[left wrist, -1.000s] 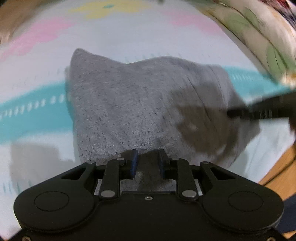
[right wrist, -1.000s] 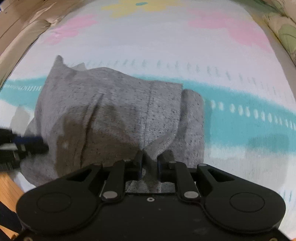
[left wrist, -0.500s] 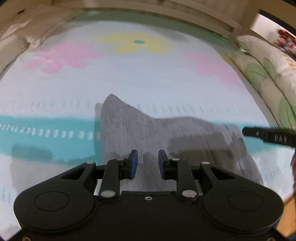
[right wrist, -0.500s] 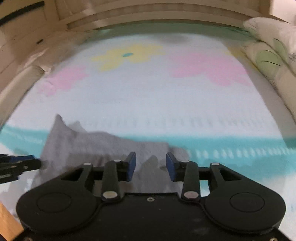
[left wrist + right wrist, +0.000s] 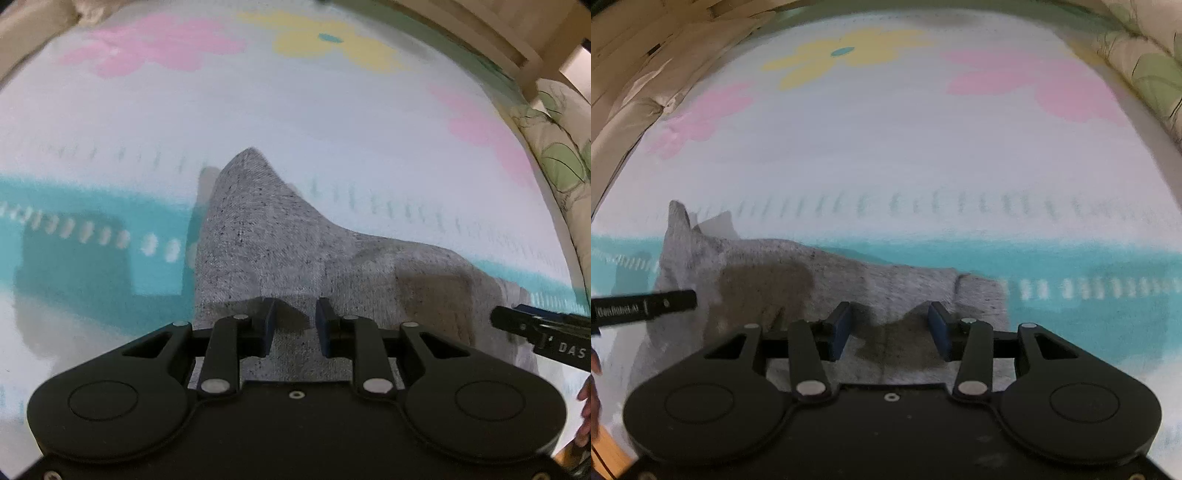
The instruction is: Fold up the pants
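The grey heathered pants (image 5: 280,243) lie folded in a compact pile on the bed, also in the right wrist view (image 5: 820,273). My left gripper (image 5: 293,326) is open, its jaws a little apart just above the near edge of the pile, holding nothing. My right gripper (image 5: 890,330) is open wide over the near right part of the pile, empty. The tip of the right gripper shows at the right edge of the left wrist view (image 5: 535,328). The tip of the left gripper shows at the left of the right wrist view (image 5: 646,306).
The bed cover (image 5: 905,155) is white with a teal band (image 5: 1089,269) and pink and yellow flowers. A leaf-patterned pillow (image 5: 557,147) lies at the right. A wooden bed frame (image 5: 480,29) runs along the far side.
Both grippers have let go of the pants and pulled back and up. The right jaws opened wider. The pile now lies flat on the bed.
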{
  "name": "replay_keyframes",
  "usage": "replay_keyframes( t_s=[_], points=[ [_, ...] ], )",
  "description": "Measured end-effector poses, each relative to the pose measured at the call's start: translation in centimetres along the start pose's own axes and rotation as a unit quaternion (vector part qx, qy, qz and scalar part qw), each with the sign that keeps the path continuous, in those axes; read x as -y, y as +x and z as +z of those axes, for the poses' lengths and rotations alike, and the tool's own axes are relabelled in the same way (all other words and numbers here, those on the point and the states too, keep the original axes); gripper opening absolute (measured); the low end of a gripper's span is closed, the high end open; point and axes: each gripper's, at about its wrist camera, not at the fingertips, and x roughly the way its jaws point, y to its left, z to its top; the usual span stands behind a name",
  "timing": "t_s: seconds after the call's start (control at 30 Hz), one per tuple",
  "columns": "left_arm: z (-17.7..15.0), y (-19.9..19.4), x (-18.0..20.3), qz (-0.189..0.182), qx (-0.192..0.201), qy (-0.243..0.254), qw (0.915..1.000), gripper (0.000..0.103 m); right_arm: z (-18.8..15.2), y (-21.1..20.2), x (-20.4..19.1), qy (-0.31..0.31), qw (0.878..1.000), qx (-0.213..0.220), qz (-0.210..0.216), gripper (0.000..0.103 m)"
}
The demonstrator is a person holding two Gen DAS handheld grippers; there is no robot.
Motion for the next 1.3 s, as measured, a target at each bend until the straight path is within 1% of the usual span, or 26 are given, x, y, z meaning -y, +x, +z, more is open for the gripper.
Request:
replay_keyframes(
  t_s=[0.13, 0.23, 0.3, 0.37, 0.43, 0.5, 0.63, 0.7, 0.77, 0.8, 0.93, 1.07, 1.13, 1.27, 1.3],
  points=[
    [-1.7, -1.3, -0.2, -0.008, -0.004, 0.034, 0.9994, 0.032, -2.3, -1.3, 1.3, -0.022, 1.0, 0.002, 0.001, 0.052],
    [-3.3, -2.4, -1.0, -0.02, -0.002, 0.058, 0.9981, 0.036, -3.9, -1.4, 2.9, 0.004, 1.0, -0.018, 0.007, 0.056],
    [-4.0, -2.8, -1.5, -0.031, 0.001, 0.071, 0.997, 0.037, -4.6, -1.8, 3.5, 0.018, 1.0, -0.022, 0.008, 0.057],
    [-4.3, -3.3, -2.1, -0.036, 0.003, 0.081, 0.9961, 0.037, -4.9, -1.7, 4.1, 0.022, 0.999, -0.027, 0.004, 0.059],
    [-4.3, -3.8, -2.2, -0.036, 0.005, 0.085, 0.9957, 0.037, -4.9, -1.6, 4.9, 0.034, 0.999, -0.03, 0.013, 0.06],
    [-4.2, -4.4, -2.2, -0.036, 0.012, 0.077, 0.9963, 0.036, -5.0, -1.5, 5.4, 0.047, 0.998, -0.033, 0.016, 0.061],
    [-3.9, -6.3, -3.4, -0.045, 0.038, 0.062, 0.9964, 0.037, -4.9, -1.1, 5.5, 0.037, 0.999, -0.029, 0.021, 0.062],
    [-3.8, -6.3, -4.0, -0.033, 0.043, 0.061, 0.9967, 0.039, -5.0, -1.1, 6.1, 0.043, 0.998, -0.026, 0.026, 0.063],
    [-3.6, -6.0, -4.7, -0.015, 0.036, 0.051, 0.998, 0.039, -5.1, -1.0, 6.6, 0.053, 0.998, -0.027, 0.031, 0.064],
    [-3.5, -5.9, -5.1, -0.013, 0.034, 0.043, 0.9984, 0.039, -5.1, -1.0, 6.8, 0.057, 0.997, -0.028, 0.032, 0.064],
    [-3.4, -5.3, -7.0, -0.035, 0.015, -0.002, 0.9993, 0.04, -4.5, -1.2, 7.7, 0.063, 0.997, -0.033, 0.041, 0.064],
    [-3.5, -3.3, -8.0, -0.055, -0.021, -0.041, 0.9975, 0.043, -4.1, -1.4, 8.9, 0.113, 0.991, -0.032, 0.062, 0.064],
    [-3.5, -2.9, -8.0, -0.062, -0.016, -0.047, 0.9968, 0.051, -4.1, -1.2, 9.5, 0.127, 0.989, -0.035, 0.064, 0.064],
    [-3.3, -2.9, -7.0, -0.064, -0.018, -0.03, 0.9973, 0.059, -3.8, -1.4, 9.5, 0.102, 0.994, -0.027, 0.034, 0.064],
    [-3.4, -2.8, -6.6, -0.064, -0.017, -0.022, 0.9976, 0.063, -3.7, -1.6, 9.8, 0.101, 0.994, -0.022, 0.029, 0.064]
  ],
)
